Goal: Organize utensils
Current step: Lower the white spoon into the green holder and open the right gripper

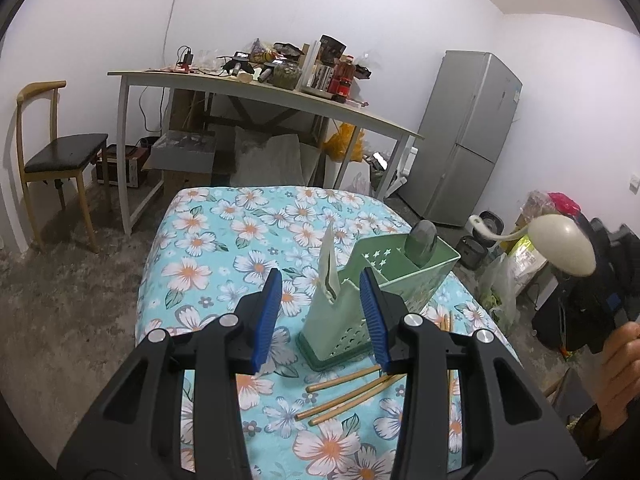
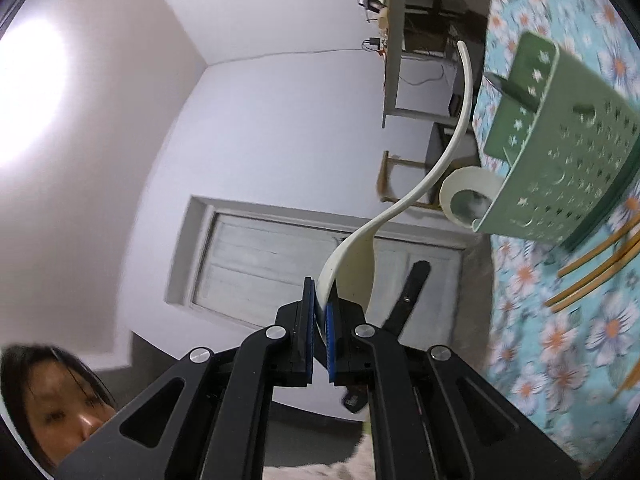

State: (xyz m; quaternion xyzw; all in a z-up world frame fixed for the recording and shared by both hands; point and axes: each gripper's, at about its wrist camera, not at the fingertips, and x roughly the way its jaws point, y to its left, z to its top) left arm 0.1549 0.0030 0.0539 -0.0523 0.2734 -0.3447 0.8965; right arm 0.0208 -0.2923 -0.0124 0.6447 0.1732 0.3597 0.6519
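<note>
Cream ladle (image 2: 424, 176) aloft beside upright green caddy (image 1: 384, 280); chopsticks (image 1: 352, 392) on cloth.

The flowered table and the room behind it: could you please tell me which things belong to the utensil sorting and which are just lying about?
Job: green utensil holder, cream ladle in right gripper, wooden chopsticks, left gripper.

Lying about: cluttered desk, chair, fridge.

even, soft indoor light; a bright glare patch on the wall (image 2: 28, 92) in the right wrist view; motion blur over the floral tablecloth (image 2: 560, 320); fisheye bending, dark corners.
</note>
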